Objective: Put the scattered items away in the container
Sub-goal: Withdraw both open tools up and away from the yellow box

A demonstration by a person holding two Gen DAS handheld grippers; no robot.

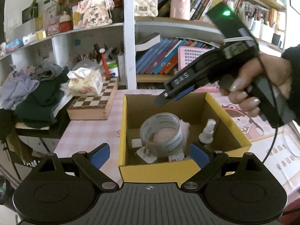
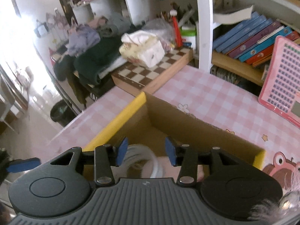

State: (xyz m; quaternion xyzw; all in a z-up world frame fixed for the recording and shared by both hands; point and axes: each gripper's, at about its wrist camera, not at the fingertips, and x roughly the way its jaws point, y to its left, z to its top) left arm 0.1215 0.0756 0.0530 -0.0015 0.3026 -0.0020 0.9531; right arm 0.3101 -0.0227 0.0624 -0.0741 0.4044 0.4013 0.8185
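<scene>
- Left wrist view: left gripper (image 1: 150,152) hanging over the near yellow rim of the cardboard box (image 1: 122,131), blue pads spread wide, gripping nothing.
- Resting on the box floor: a roll of clear tape (image 1: 162,134) standing on its edge near the middle, a pink plush thing (image 1: 182,129) partly inside and behind the roll, a small white spray bottle (image 1: 207,131) upright toward the right wall, a small white block (image 1: 136,142) toward the left wall, and a few tags or packets (image 1: 148,154) by the near wall, too small to name.
- Right gripper (image 1: 166,97) hovering above the far half of the box, held by a hand (image 1: 262,86); nothing seen in it from this side, gap between the fingers not readable here.
- Right wrist view: right gripper (image 2: 146,152) pointing down into the box (image 2: 116,120), pads parted and empty, tape roll (image 2: 148,161) and pink plush (image 2: 166,166) lying below, apart from the pads.
- No loose items showing on the pink checked tablecloth (image 2: 206,95) around the box; chessboard (image 2: 153,69) and tissue pack (image 2: 144,50) sitting off the far left corner.
- Risks, judged: catching a spread finger on the thin box wall and dragging the light box along the cloth; knocking the upright spray bottle over or setting the tape roll rolling if either gripper dips; crowding both grippers over one opening and bumping them together.
</scene>
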